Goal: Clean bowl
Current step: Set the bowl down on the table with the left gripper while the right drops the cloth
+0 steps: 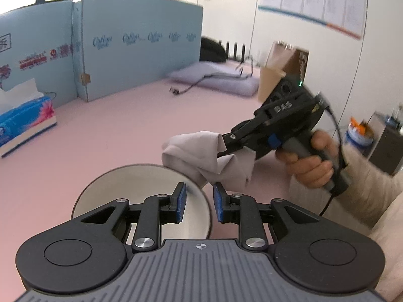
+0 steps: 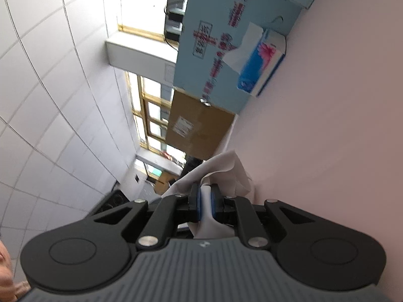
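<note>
Left wrist view alone shows the bowl [image 1: 141,201]: a round white bowl with a thin grey rim, standing on the pink surface [image 1: 113,136] right in front of the left claw [image 1: 200,202]. That claw's blue-padded fingers are spread with a gap between them; the left pad sits over the bowl's inside and the right pad stands just outside its rim, and neither can be seen pressing on it. The bowl's inside looks plain and pale, with a faint shadow near the right edge; its lower part is hidden behind the claw's body.

The same view shows the right claw [image 1: 221,146] from the side, held in a hand [image 1: 309,161] with a light sleeve, pinching a crumpled grey cloth [image 1: 199,156]. The cloth hangs down to the bowl's far right rim, where it seems to touch. A blue tissue box [image 1: 27,123] stands at the left against a light blue partition [image 1: 126,42].

Right wrist view is rolled sideways and does not show the bowl. It shows what the other cannot: the right claw [image 2: 206,201] from behind, its pads pressed together on a fold of the cloth [image 2: 221,171], which bunches out past the fingertips. The tissue box [image 2: 259,68] and the partition [image 2: 226,25] appear there too
</note>
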`<state>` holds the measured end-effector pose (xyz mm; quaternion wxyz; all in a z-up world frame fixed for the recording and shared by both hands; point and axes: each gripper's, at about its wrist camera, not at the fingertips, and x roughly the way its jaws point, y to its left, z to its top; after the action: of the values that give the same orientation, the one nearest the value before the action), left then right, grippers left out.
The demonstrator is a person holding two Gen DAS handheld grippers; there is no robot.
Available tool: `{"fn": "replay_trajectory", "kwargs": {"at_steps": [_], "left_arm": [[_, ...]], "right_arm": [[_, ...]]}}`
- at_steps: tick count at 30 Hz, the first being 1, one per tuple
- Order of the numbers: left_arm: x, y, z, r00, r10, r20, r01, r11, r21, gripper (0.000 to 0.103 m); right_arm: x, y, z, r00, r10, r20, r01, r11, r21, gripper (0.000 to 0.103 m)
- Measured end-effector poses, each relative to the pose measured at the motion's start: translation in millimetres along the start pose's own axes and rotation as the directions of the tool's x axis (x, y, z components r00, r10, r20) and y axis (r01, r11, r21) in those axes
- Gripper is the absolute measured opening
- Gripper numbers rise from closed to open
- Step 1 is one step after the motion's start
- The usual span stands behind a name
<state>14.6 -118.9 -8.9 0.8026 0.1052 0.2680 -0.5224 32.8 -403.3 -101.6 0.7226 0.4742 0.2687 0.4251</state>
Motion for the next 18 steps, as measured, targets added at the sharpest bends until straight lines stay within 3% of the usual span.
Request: {"fn": "replay_trajectory", "kwargs": {"at_steps": [5, 8, 11, 13, 14, 16, 17, 18], "left_arm": [[-32.5, 4.0, 0.8, 0.988, 0.029, 0.153, -0.017, 0.997, -0.078, 0.076], [-56.3, 14.5, -3.2, 0.966, 0.079, 0.244, -0.040, 0.986, -0.160, 0.085], [-78.8, 24.6, -10.7, 0.933, 0.202, 0.299, -0.120, 0.955, -0.271, 0.091], [-89.3, 32.6, -17.4, 0.898, 0.351, 0.267, -0.242, 0.898, -0.367, 0.097], [-90.5, 34.7, -18.6, 0.889, 0.381, 0.253, -0.269, 0.883, -0.385, 0.103], [-93.9, 42.5, -24.2, 0.851, 0.492, 0.181, -0.372, 0.810, -0.452, 0.103], [-94.3, 45.5, -24.9, 0.843, 0.511, 0.164, -0.391, 0.795, -0.464, 0.103], [-95.2, 50.3, -27.7, 0.823, 0.553, 0.126, -0.432, 0.755, -0.493, 0.103]], "right_arm": [[-11.4, 9.7, 9.3, 0.997, -0.030, 0.072, 0.032, 0.999, -0.021, 0.012], [-16.8, 17.8, 13.1, 0.990, -0.072, 0.119, 0.079, 0.995, -0.056, 0.012], [-15.9, 28.3, 15.9, 0.971, -0.166, 0.169, 0.187, 0.975, -0.116, 0.012], [-11.4, 37.6, 15.1, 0.944, -0.258, 0.207, 0.296, 0.938, -0.181, 0.012], [-8.2, 42.4, 14.1, 0.926, -0.303, 0.226, 0.351, 0.911, -0.216, 0.012], [2.9, 53.3, 10.0, 0.880, -0.398, 0.260, 0.465, 0.833, -0.301, 0.012], [8.3, 57.6, 7.4, 0.858, -0.435, 0.275, 0.509, 0.792, -0.337, 0.012], [12.6, 59.8, 4.6, 0.843, -0.457, 0.284, 0.536, 0.762, -0.363, 0.013]]}}
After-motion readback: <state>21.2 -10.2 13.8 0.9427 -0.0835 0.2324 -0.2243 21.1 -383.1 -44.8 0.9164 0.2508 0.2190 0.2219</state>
